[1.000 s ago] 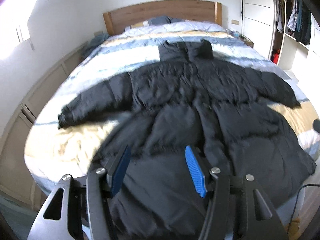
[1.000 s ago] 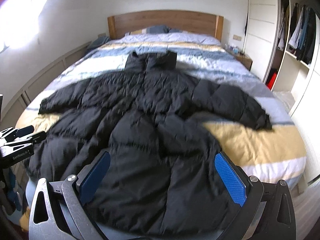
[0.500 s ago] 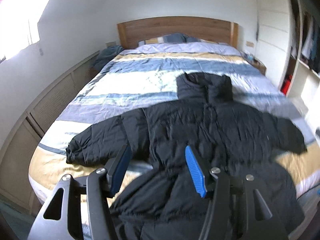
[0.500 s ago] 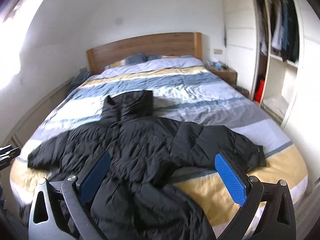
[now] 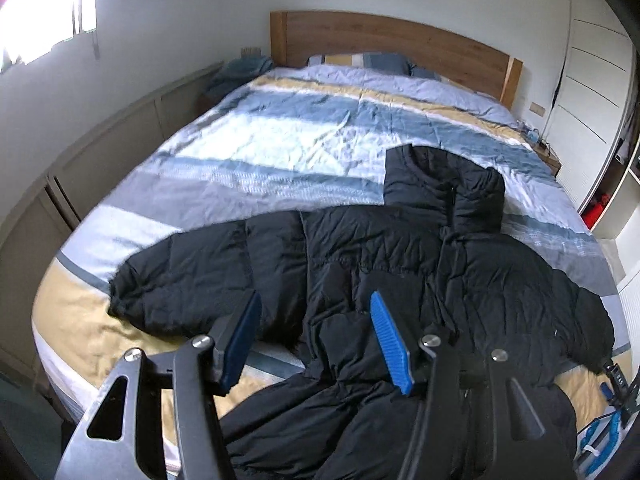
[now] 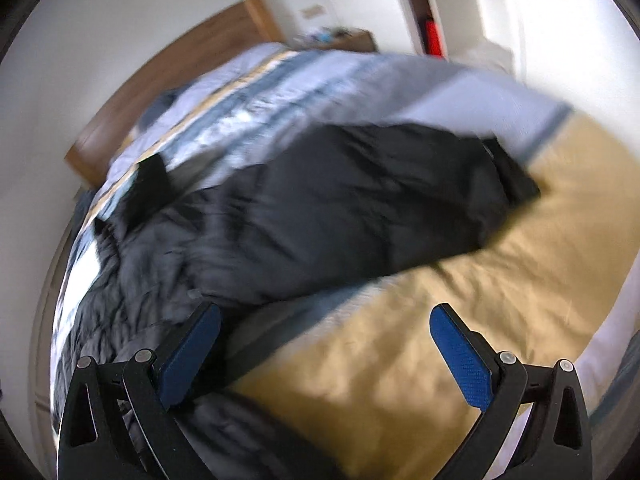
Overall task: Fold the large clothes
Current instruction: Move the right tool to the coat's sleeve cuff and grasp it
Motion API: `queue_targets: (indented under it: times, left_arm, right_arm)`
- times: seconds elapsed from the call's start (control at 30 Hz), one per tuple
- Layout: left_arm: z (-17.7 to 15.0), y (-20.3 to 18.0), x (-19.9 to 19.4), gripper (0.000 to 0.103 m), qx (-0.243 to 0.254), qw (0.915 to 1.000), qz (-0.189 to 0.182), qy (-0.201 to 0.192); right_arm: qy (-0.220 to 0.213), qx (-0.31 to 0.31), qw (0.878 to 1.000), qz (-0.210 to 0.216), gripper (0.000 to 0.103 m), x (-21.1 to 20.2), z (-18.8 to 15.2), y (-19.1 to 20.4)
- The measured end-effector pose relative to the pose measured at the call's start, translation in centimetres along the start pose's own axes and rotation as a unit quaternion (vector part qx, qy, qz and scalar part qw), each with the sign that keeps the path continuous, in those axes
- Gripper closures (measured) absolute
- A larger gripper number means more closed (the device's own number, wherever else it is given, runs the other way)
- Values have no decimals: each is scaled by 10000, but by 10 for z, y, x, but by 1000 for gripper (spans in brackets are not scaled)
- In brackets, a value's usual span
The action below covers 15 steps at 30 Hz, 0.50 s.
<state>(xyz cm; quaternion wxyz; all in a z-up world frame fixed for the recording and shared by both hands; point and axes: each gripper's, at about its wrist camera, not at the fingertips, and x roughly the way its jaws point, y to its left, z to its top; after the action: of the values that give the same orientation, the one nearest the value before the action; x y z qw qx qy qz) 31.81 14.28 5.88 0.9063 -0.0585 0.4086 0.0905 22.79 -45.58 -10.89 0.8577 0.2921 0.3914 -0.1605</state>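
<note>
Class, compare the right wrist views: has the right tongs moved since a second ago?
Yes. The right tongs have swung right, off the black jacket: the headboard, once centred, now sits upper left and tilted, with yellow bedding between the open jaws.

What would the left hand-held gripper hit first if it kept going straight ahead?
Probably the black puffer jacket spread on the striped bed: the open left hand-held gripper points at its chest, near the sleeve. Depth is uncertain.

Black jacket (image 5: 400,264), blue-and-tan striped duvet (image 5: 280,152)
</note>
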Motion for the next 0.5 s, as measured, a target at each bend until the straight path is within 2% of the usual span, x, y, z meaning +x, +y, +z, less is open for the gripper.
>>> queue_targets:
  times: [0.23, 0.5]
  left_arm:
    - [-15, -13, 40, 48, 41, 9989, 74, 467]
    - [-21, -20, 55, 48, 8, 9980, 81, 624]
  right_arm:
    - [220, 1194, 9916, 446, 0, 42, 7, -73]
    - [-145, 1946, 9759, 980, 1, 60, 25, -109]
